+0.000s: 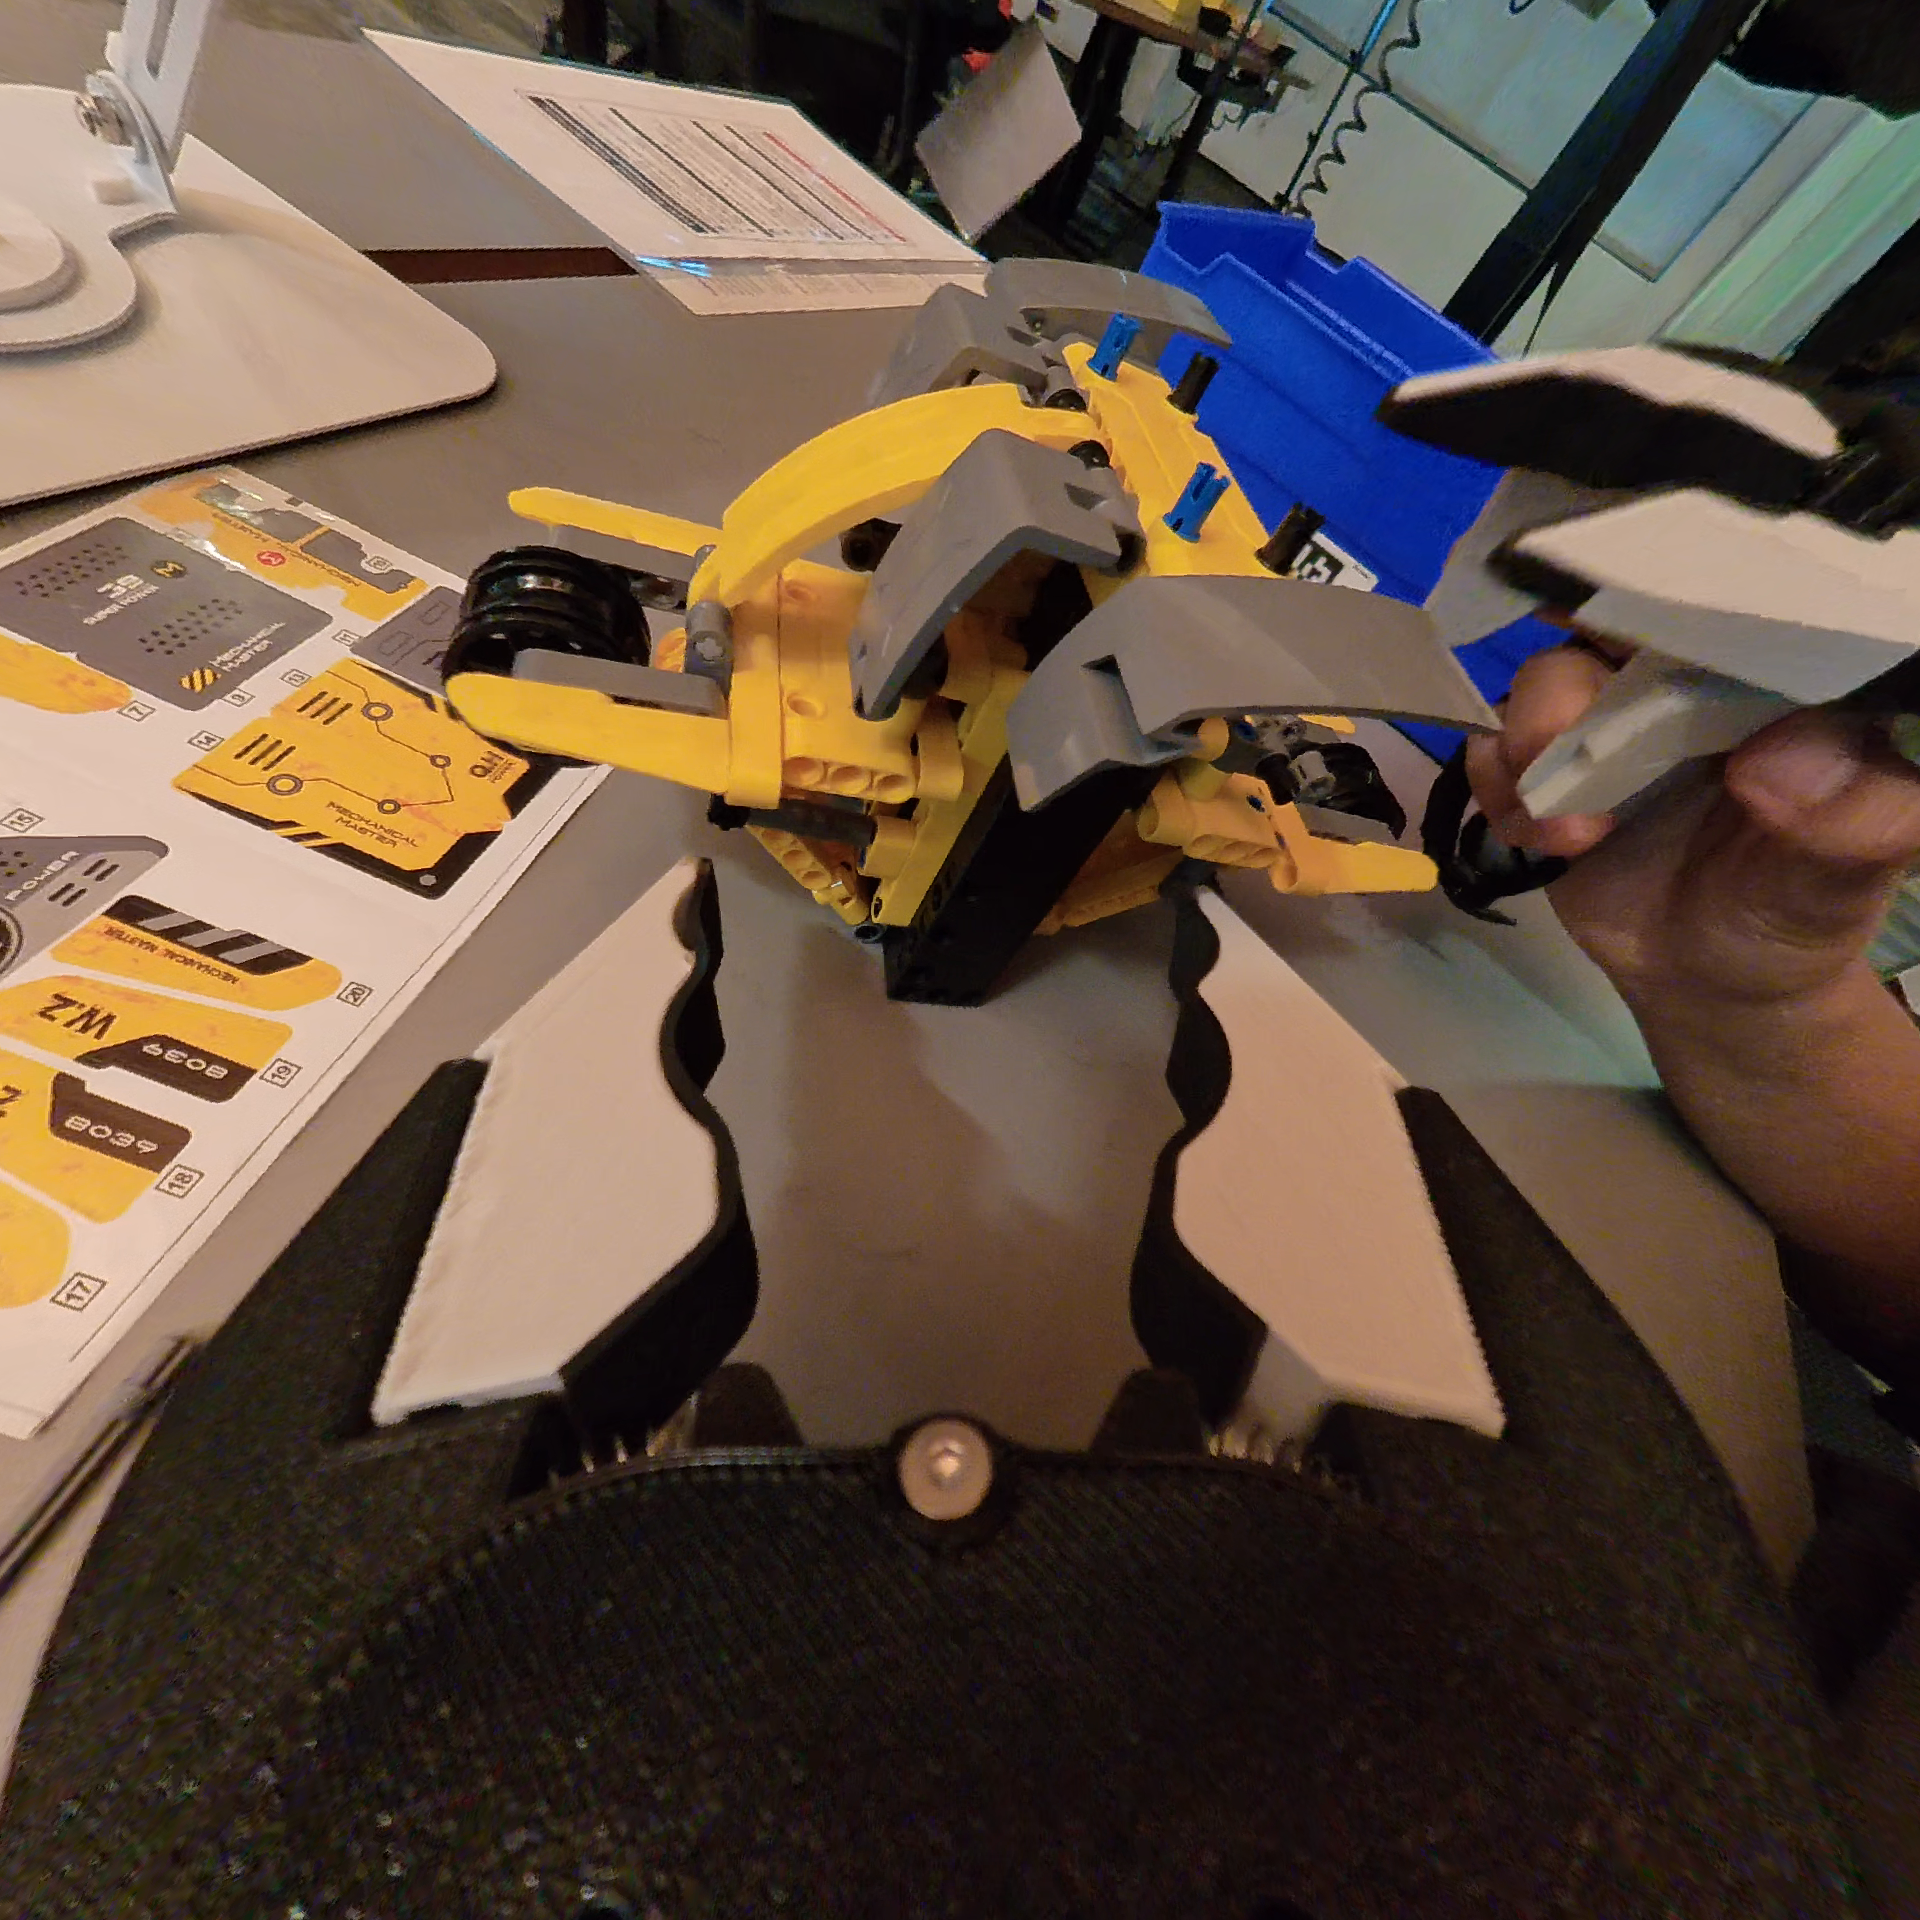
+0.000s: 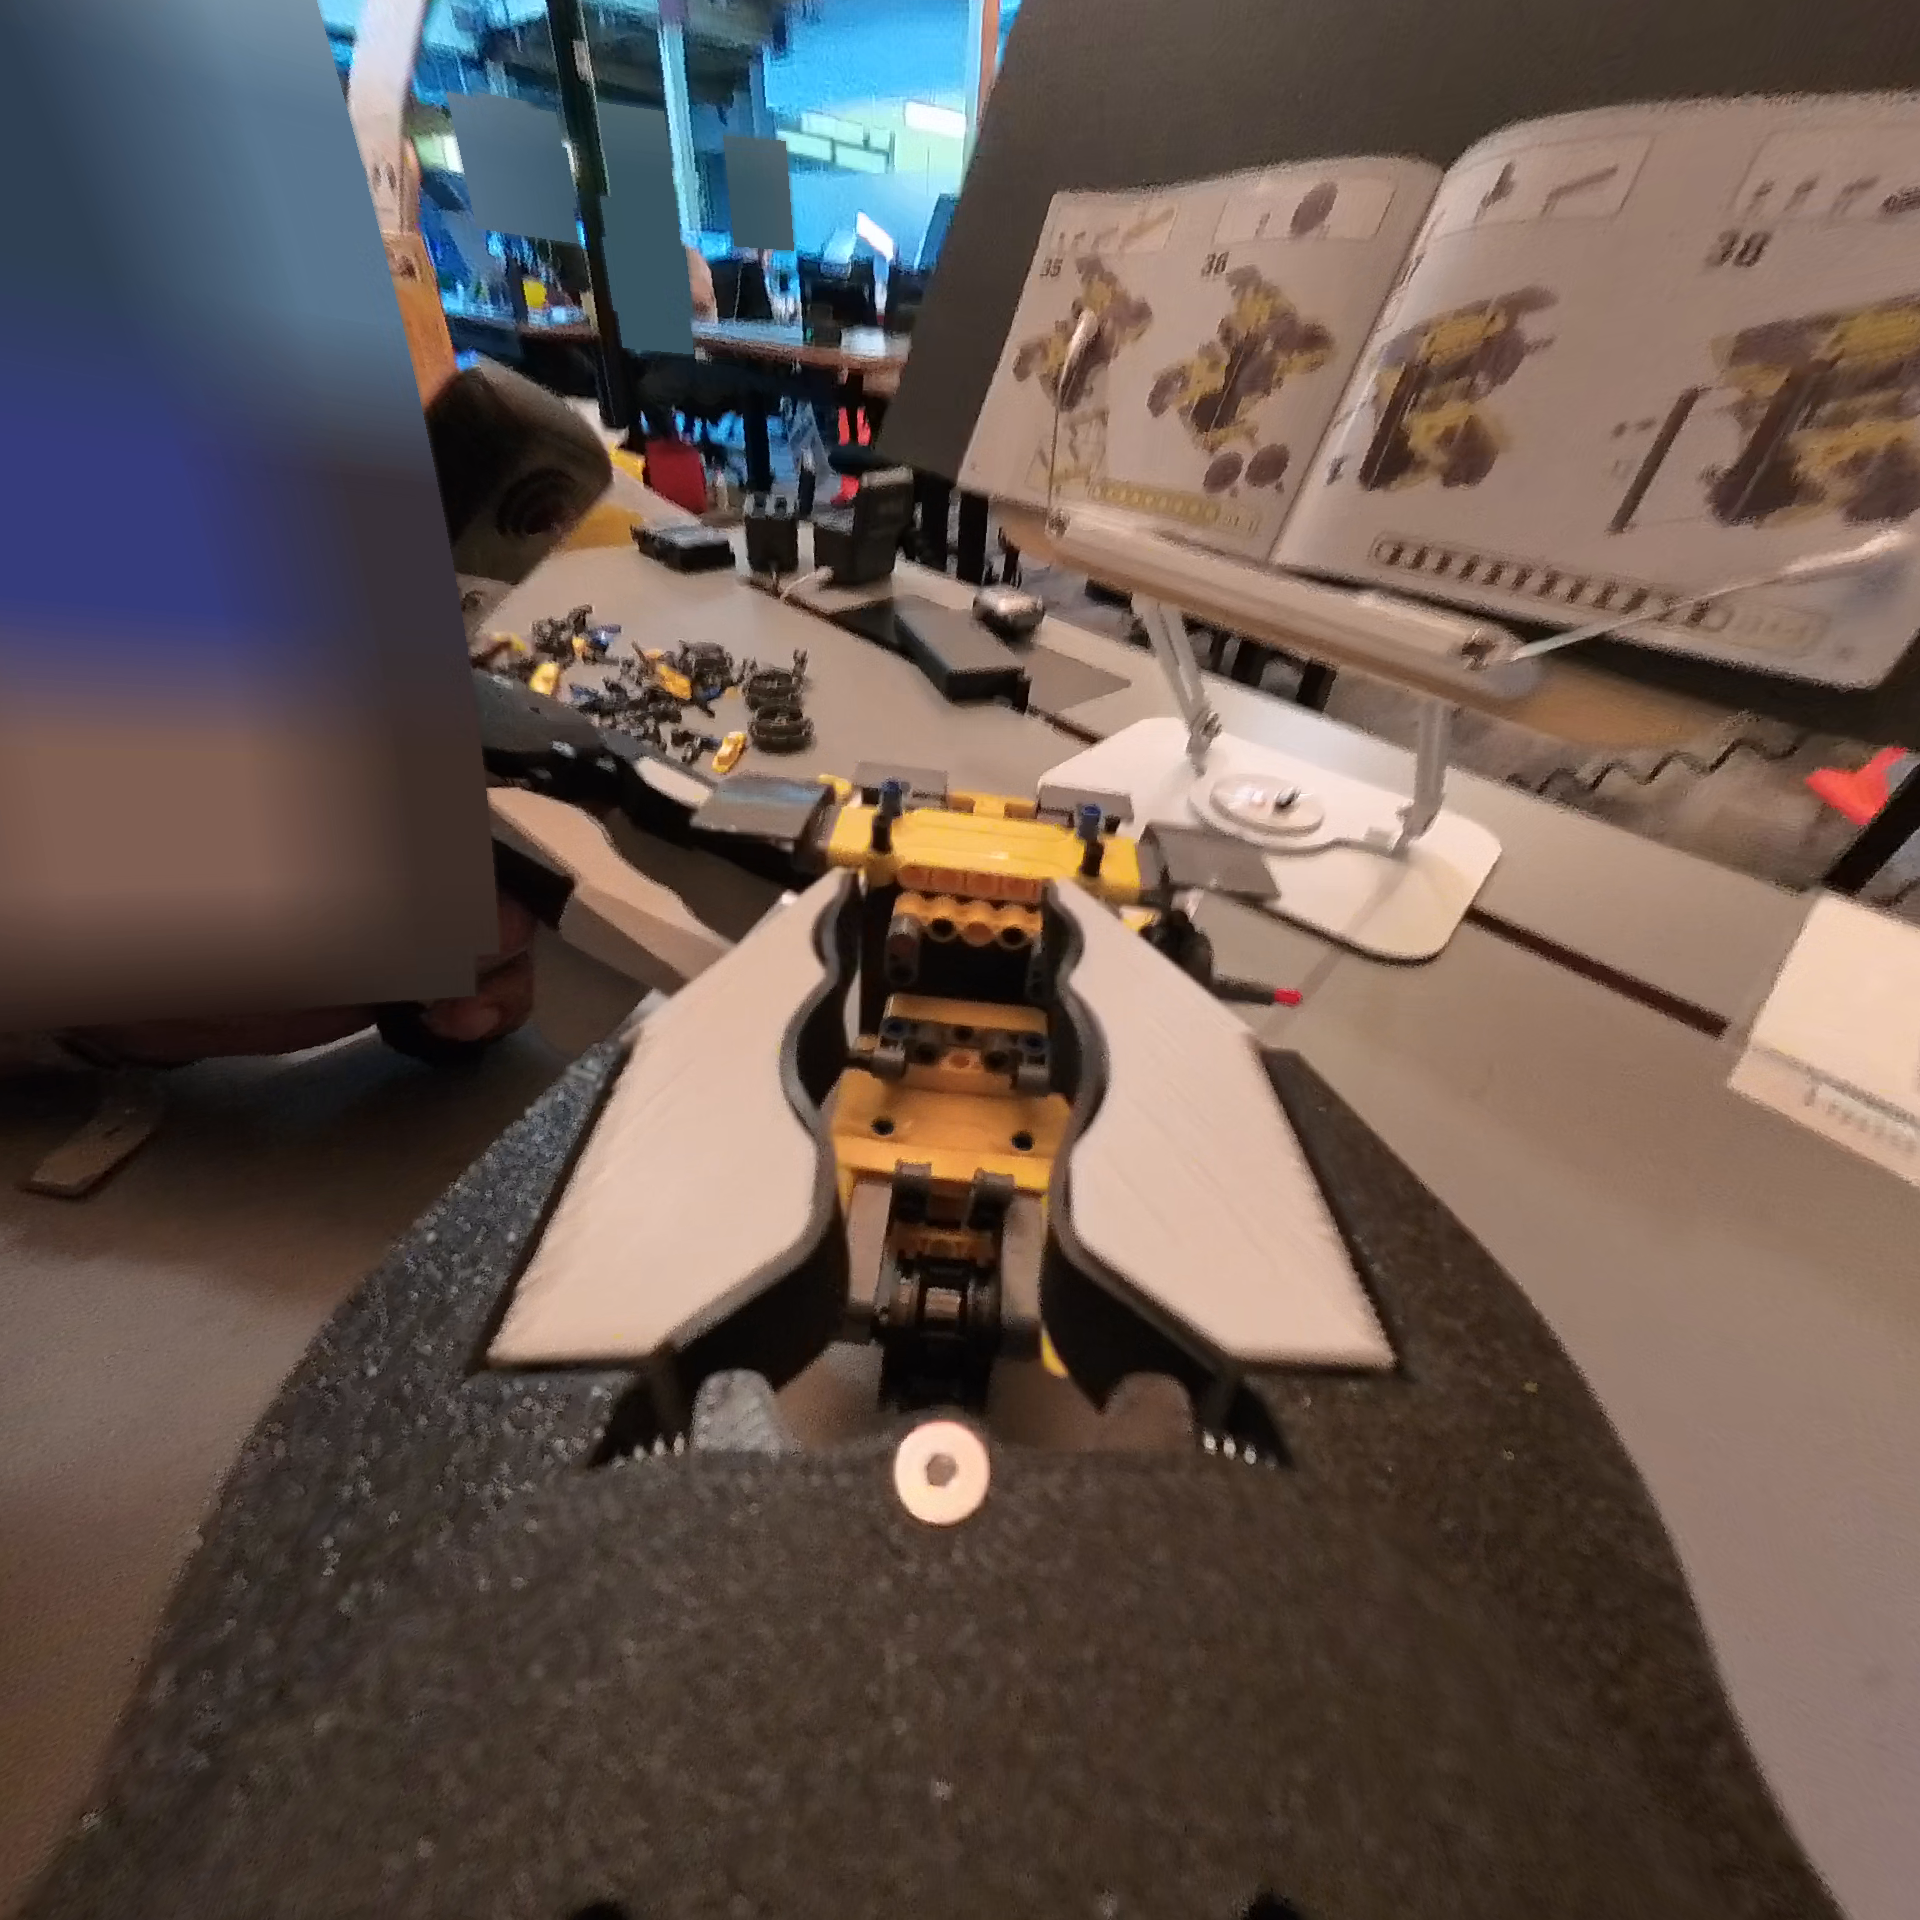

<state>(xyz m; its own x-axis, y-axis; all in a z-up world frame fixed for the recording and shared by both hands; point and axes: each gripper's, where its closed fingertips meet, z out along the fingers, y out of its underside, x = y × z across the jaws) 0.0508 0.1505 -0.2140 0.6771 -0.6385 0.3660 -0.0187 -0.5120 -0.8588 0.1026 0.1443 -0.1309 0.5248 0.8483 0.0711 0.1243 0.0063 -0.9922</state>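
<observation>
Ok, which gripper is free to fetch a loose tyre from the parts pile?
Probably left: the left gripper is open around the base of the yellow brick vehicle, while the right gripper is clamped on it.

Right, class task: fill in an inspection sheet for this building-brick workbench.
Surface: grey table.
Job's things: yellow-and-grey brick vehicle model; instruction booklet on a white stand; sticker sheet.
Clutter: loose brick parts; blue bin.
Grippers: left gripper open, model's black base between its tips; right gripper shut on the model.
Cables: coiled cable behind the stand.
Surroundings: other desks beyond.
</observation>
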